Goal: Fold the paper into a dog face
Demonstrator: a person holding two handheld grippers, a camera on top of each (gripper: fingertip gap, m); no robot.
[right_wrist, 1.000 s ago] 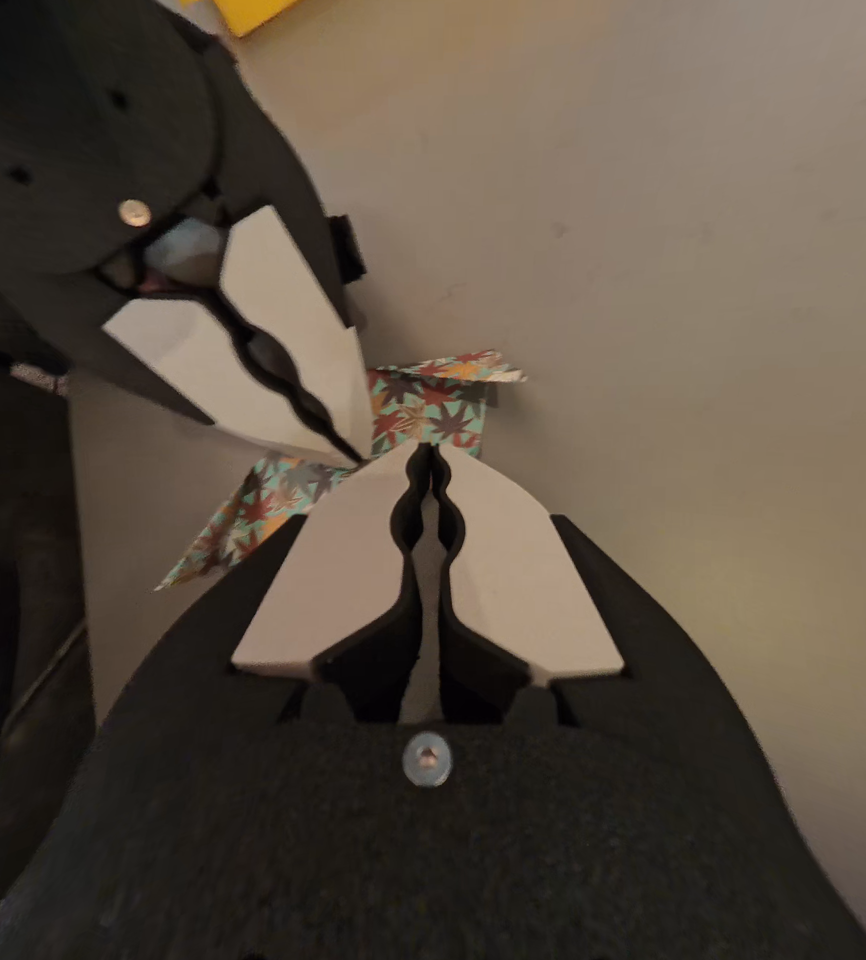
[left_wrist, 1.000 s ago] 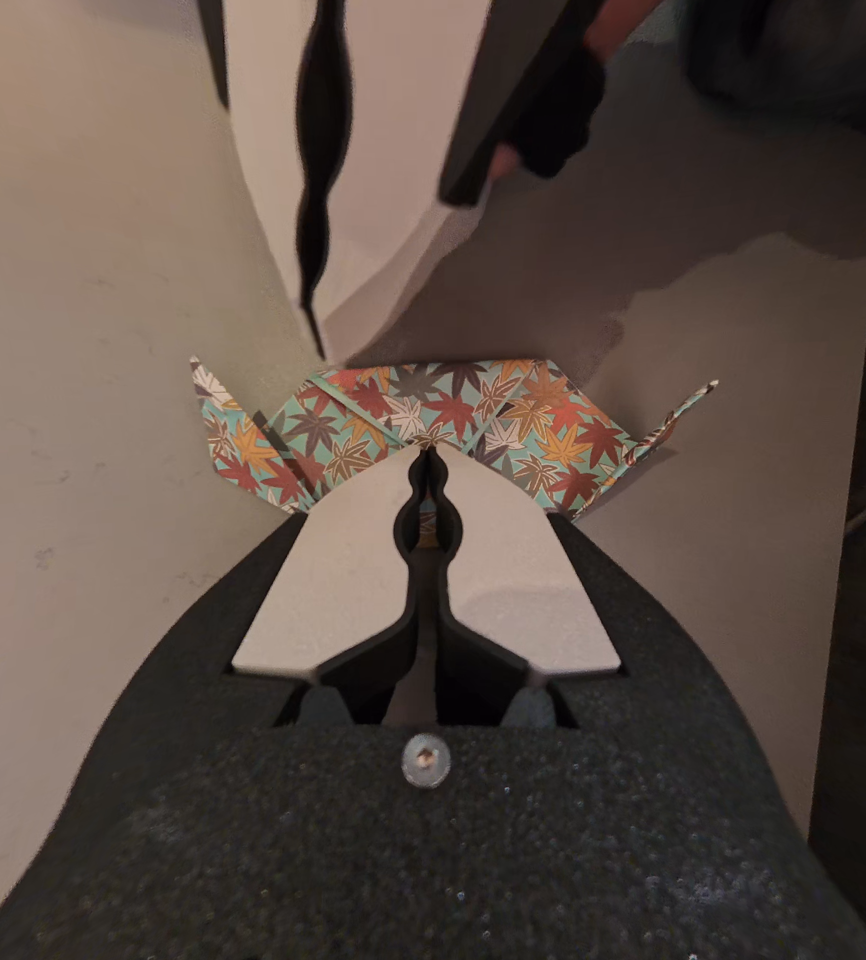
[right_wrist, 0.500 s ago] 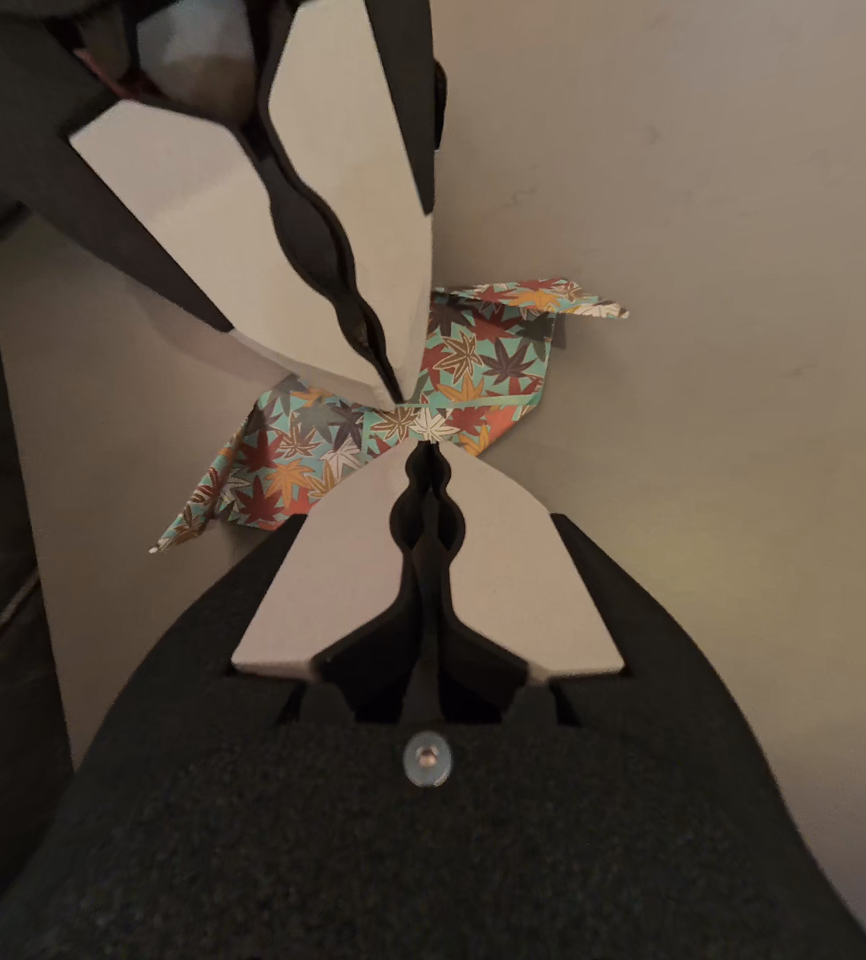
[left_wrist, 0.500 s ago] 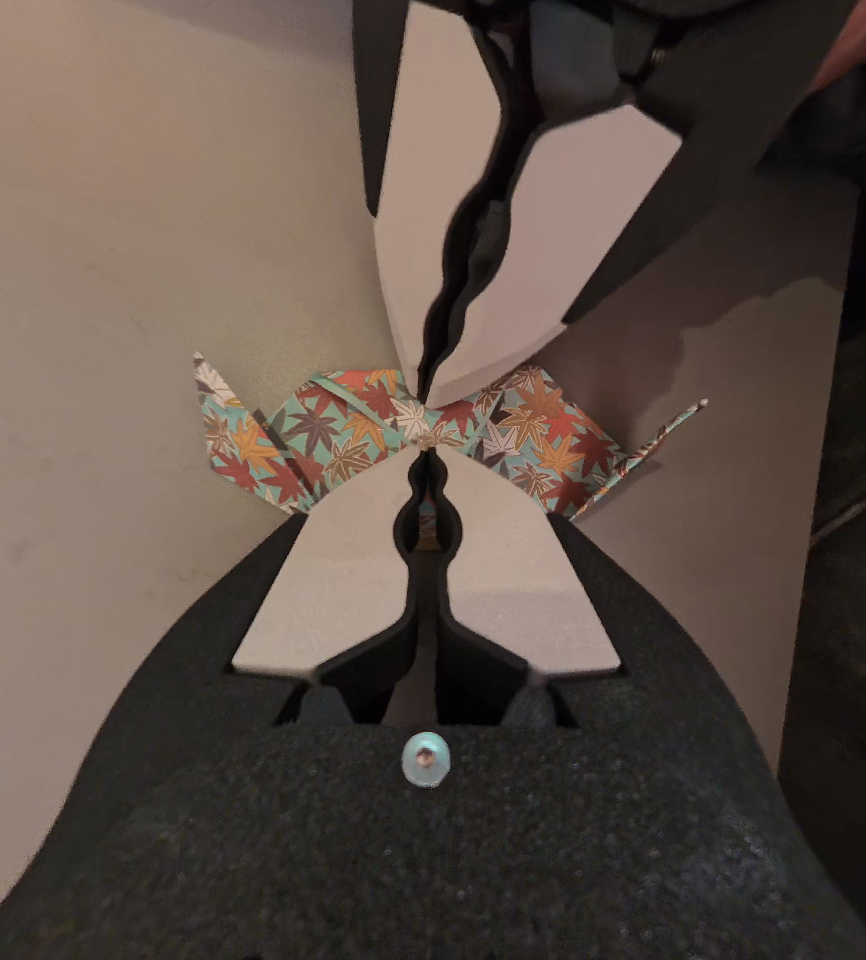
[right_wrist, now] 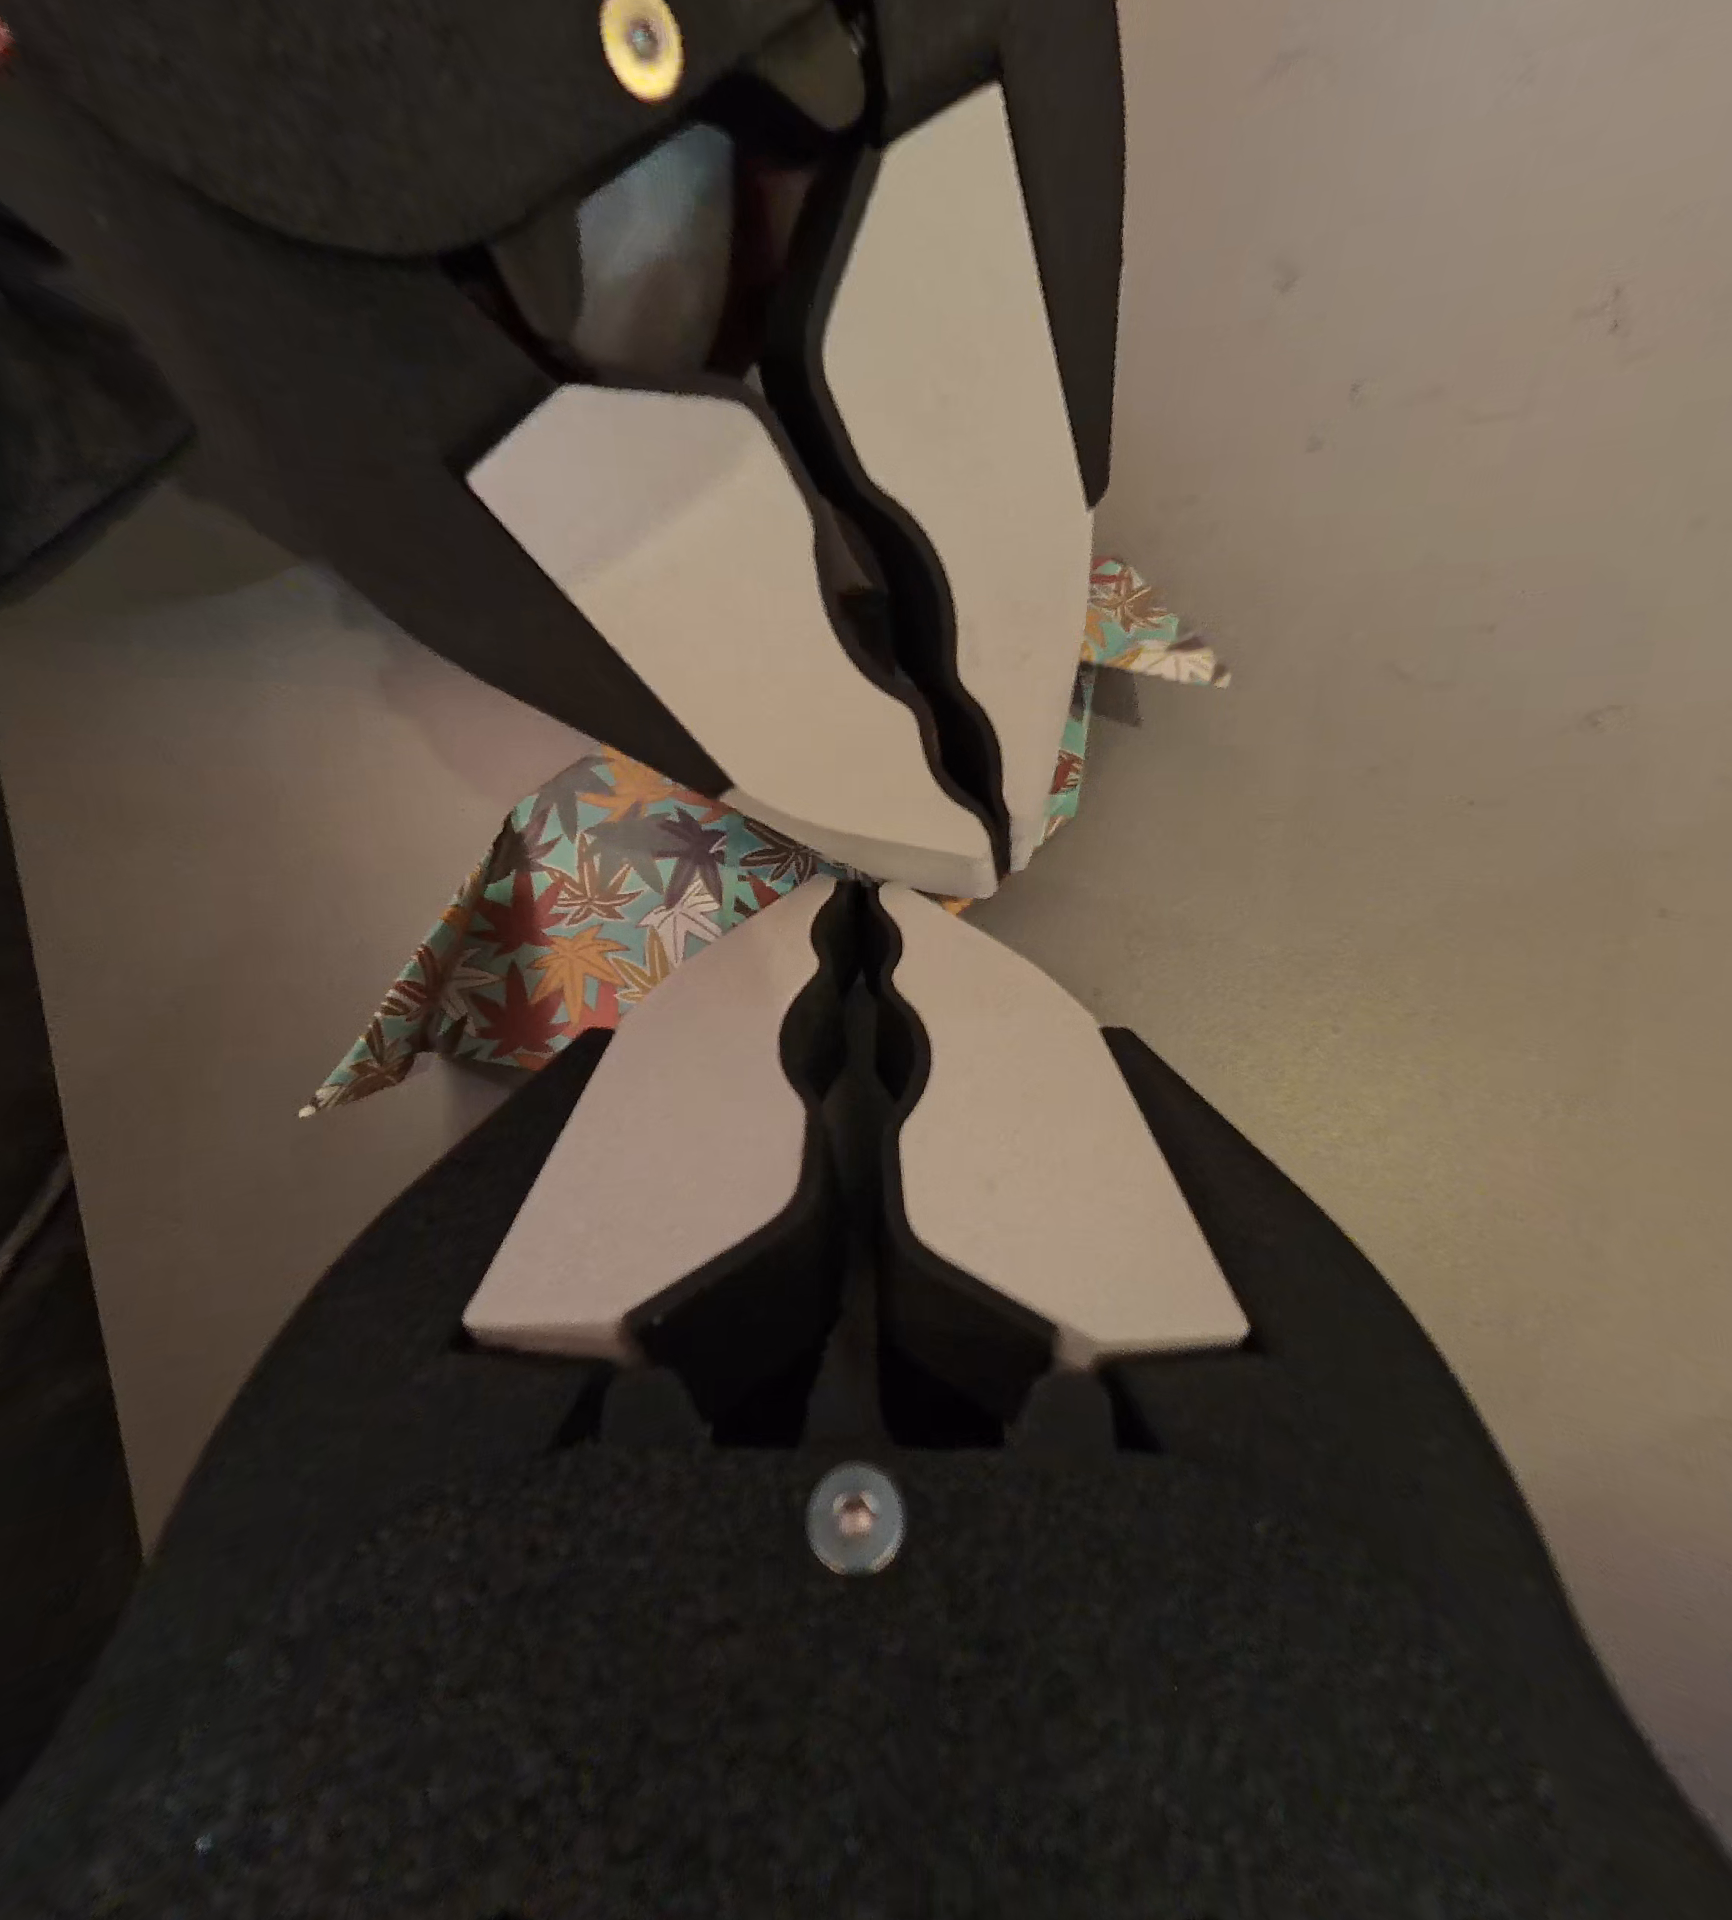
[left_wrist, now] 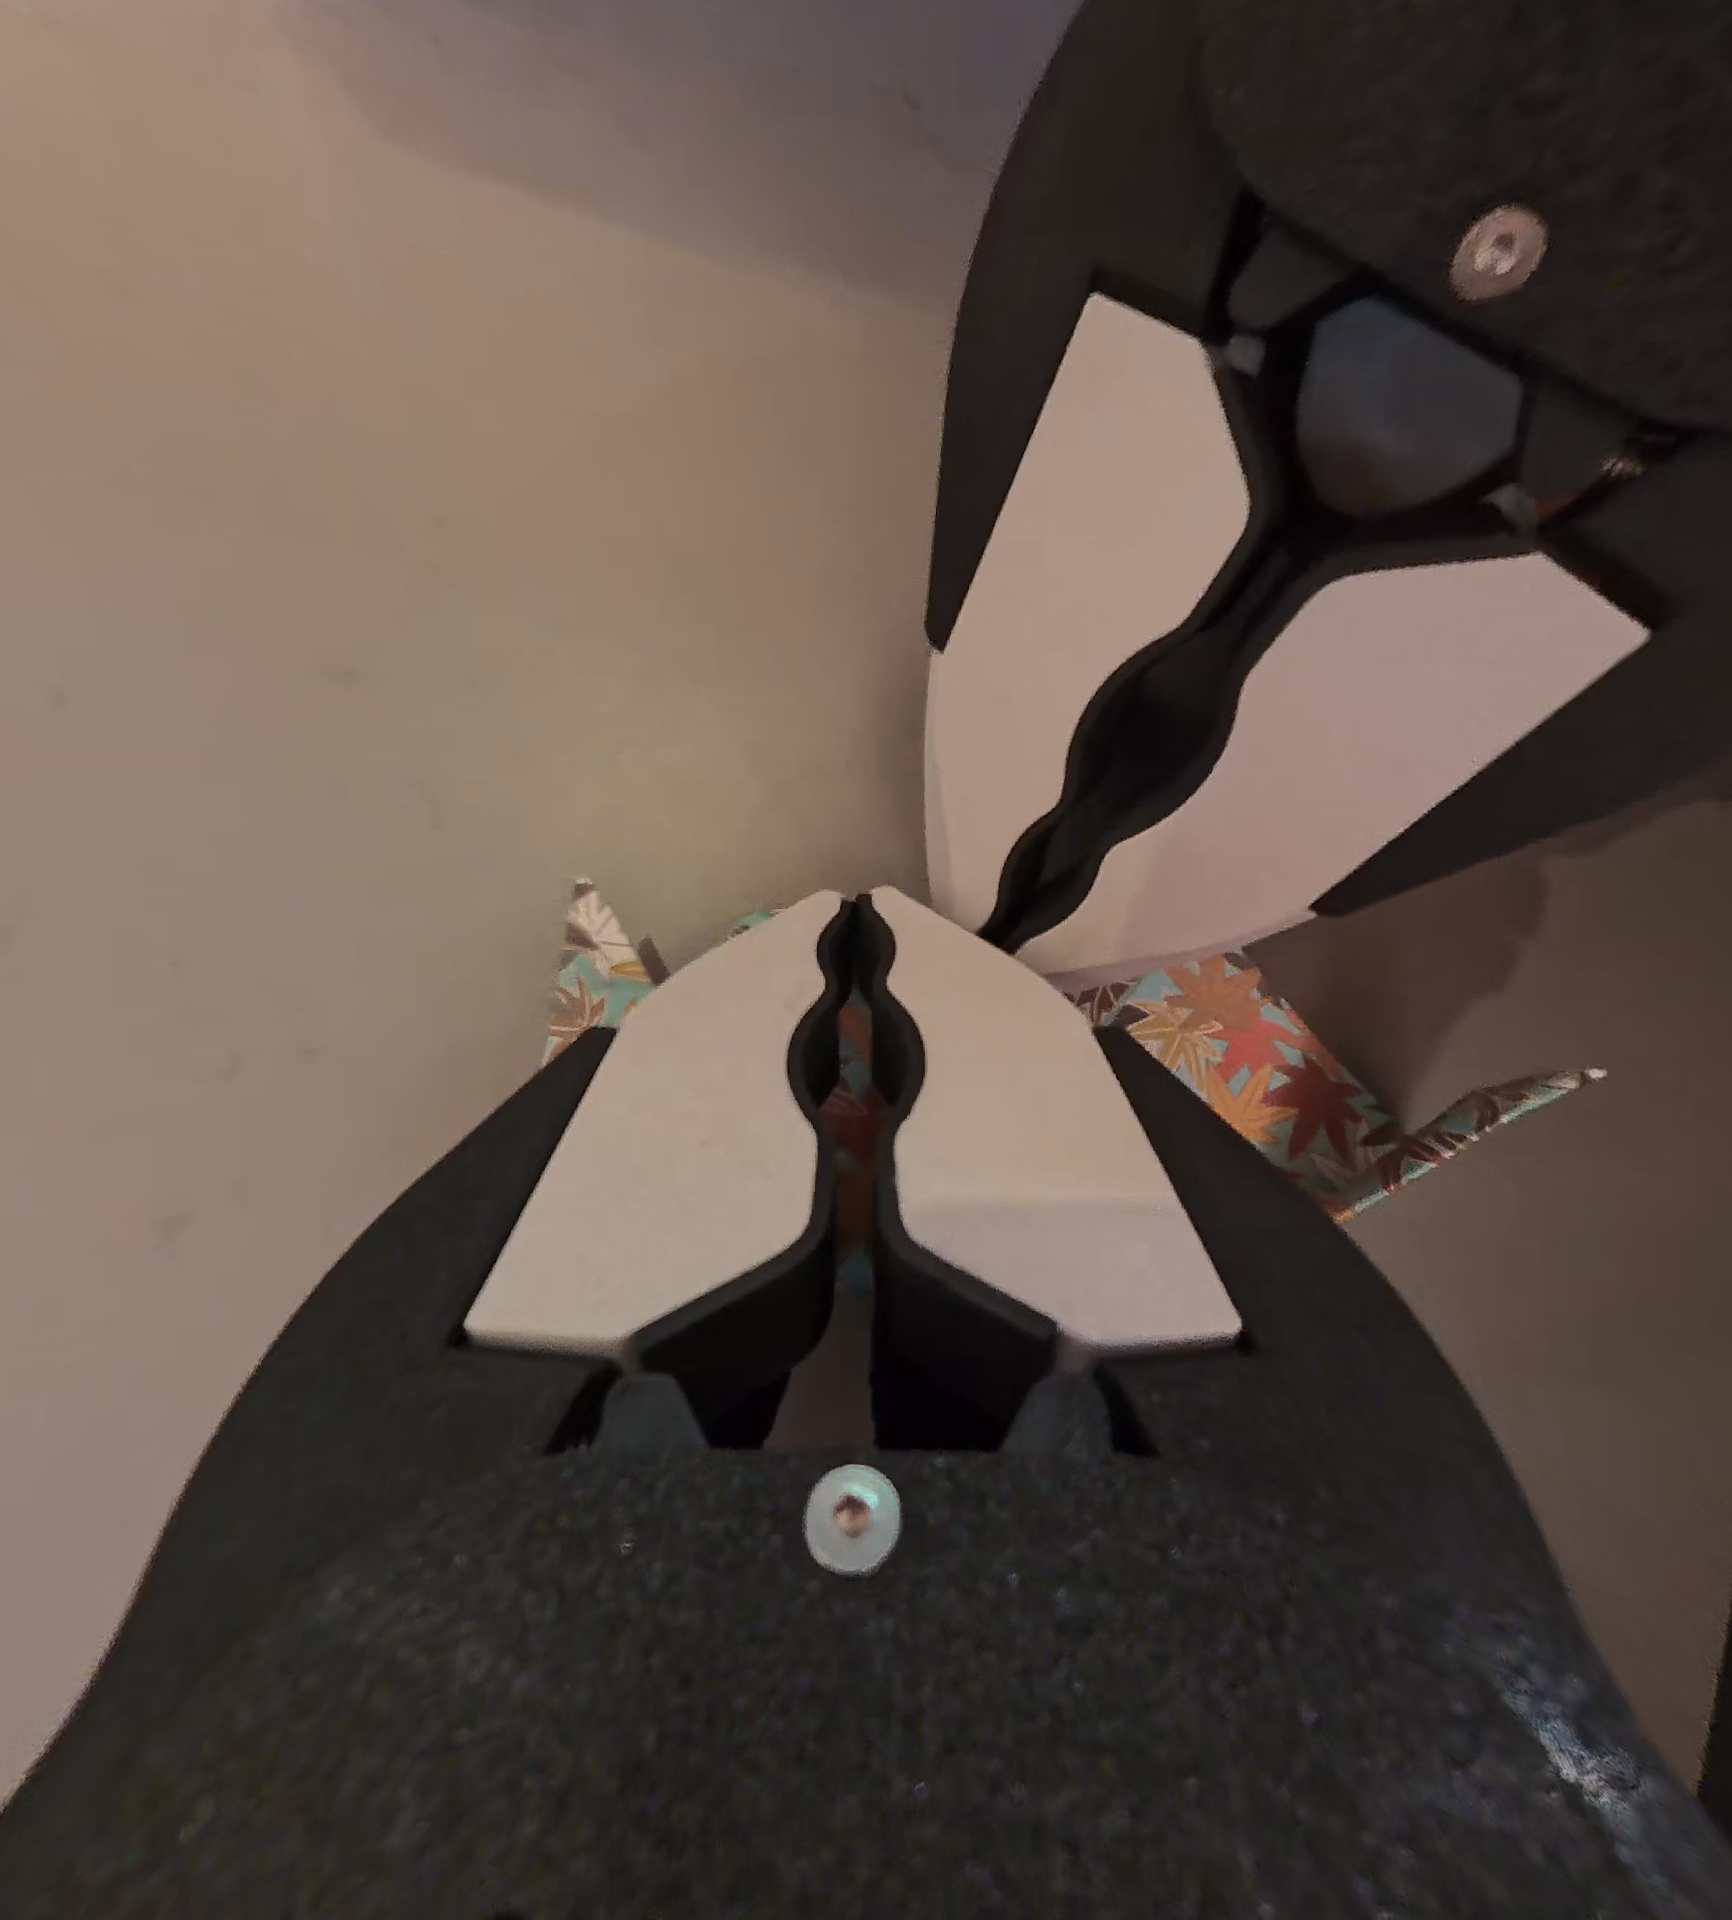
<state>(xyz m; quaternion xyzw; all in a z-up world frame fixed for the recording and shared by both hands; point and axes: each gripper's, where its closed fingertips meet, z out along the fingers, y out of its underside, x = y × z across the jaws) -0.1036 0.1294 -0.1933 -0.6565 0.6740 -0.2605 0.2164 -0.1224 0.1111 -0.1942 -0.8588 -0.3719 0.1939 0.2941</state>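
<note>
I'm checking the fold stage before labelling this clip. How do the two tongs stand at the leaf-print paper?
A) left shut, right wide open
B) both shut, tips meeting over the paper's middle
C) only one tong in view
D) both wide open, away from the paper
B: the left tongs and right tongs both show closed jaws, tips nearly touching over the middle of the paper on the table.

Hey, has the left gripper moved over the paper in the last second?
Yes. The left gripper has slid forward across the paper on the table; it now covers the paper's middle and meets the right gripper.

1 paper [right_wrist: 581, 914], 2 hand-held grippers [left_wrist: 857, 904] [right_wrist: 857, 894]
</note>
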